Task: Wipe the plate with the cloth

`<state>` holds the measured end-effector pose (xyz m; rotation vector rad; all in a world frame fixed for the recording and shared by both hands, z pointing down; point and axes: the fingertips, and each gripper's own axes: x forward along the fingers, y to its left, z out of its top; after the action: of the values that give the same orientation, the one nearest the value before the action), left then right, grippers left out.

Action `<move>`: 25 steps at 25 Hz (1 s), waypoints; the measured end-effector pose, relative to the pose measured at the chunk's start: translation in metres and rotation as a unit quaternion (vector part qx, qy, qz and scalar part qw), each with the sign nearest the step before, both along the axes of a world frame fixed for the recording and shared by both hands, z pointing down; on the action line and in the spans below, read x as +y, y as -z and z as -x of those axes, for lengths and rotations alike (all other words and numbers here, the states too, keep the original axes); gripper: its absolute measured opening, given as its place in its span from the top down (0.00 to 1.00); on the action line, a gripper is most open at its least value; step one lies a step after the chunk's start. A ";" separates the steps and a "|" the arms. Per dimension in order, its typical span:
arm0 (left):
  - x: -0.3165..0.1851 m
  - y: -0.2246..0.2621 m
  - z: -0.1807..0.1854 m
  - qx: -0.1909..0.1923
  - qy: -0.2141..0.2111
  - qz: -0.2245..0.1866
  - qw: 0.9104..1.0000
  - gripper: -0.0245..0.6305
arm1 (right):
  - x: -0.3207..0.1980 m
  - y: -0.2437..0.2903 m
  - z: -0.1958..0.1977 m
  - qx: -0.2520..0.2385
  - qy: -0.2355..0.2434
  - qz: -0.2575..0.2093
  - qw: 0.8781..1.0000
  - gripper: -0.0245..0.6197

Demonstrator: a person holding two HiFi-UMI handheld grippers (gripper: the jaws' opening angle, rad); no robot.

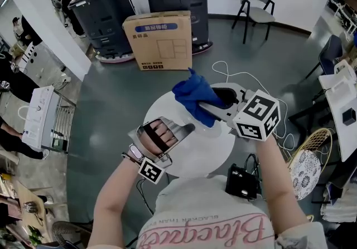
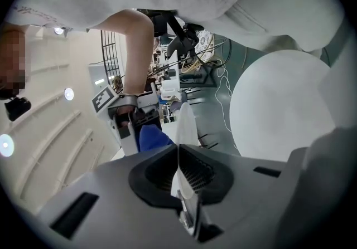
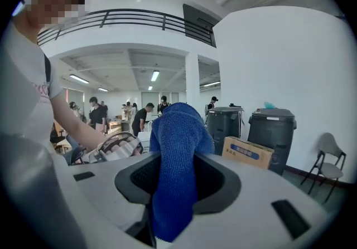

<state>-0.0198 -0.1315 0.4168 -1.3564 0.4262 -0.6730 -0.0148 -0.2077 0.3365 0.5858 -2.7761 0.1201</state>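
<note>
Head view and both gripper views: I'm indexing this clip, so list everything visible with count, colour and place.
White round plate: one, white, edge-on in the left jaws.
Blue knitted cloth: one, blue, in the right jaws.
White round table: one, white, below both grippers.
Brown cardboard box: one, brown, on the floor beyond the table.
Dark grey plastic bins: two, dark grey, behind the box.
Grey folding chair: one, grey, by the far wall.
Left hand-held gripper: one, shut on the plate.
Right hand-held gripper: one, shut on the cloth.
</note>
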 end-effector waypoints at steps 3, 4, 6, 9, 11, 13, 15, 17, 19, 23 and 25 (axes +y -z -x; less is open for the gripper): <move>0.002 -0.001 -0.005 -0.009 -0.011 -0.003 1.000 0.94 | 0.002 -0.012 0.022 0.026 0.019 -0.006 0.999 0.73; 0.003 -0.001 -0.006 -0.012 -0.015 -0.005 1.000 0.94 | 0.003 -0.016 0.027 0.035 0.024 -0.007 0.999 0.73; 0.005 -0.002 -0.007 -0.020 -0.022 -0.007 1.000 0.94 | 0.003 -0.025 0.036 0.054 0.032 -0.010 0.998 0.73; 0.007 -0.005 -0.006 -0.030 -0.027 -0.005 0.999 0.94 | -0.001 -0.038 0.038 0.088 0.030 -0.023 0.995 0.73; 0.009 -0.007 -0.004 -0.034 -0.027 -0.002 0.999 0.94 | -0.004 -0.044 0.036 0.101 0.024 -0.023 0.994 0.73; 0.011 -0.008 -0.002 -0.033 -0.026 0.002 0.999 0.94 | -0.009 -0.050 0.033 0.102 0.017 -0.017 0.994 0.73; 0.010 -0.007 0.000 -0.030 -0.024 0.004 0.999 0.93 | -0.017 -0.055 0.027 0.102 0.001 -0.011 0.995 0.73; 0.009 -0.006 0.002 -0.026 -0.022 0.004 0.999 0.93 | -0.027 -0.062 0.019 0.107 -0.025 -0.009 0.994 0.73; 0.009 -0.005 0.003 -0.023 -0.018 0.004 1.000 0.93 | -0.038 -0.074 0.007 0.120 -0.057 -0.012 0.991 0.73; 0.008 -0.005 0.008 -0.011 -0.014 0.014 1.000 0.93 | -0.050 -0.098 -0.012 0.129 -0.109 0.006 0.986 0.73; 0.007 -0.003 0.012 0.010 -0.004 0.033 0.999 0.93 | -0.054 -0.107 -0.023 0.131 -0.135 0.014 0.982 0.73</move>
<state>-0.0317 -0.1242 0.4202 -1.4282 0.4180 -0.6729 0.0085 -0.2618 0.4437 0.8990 -2.4272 0.1305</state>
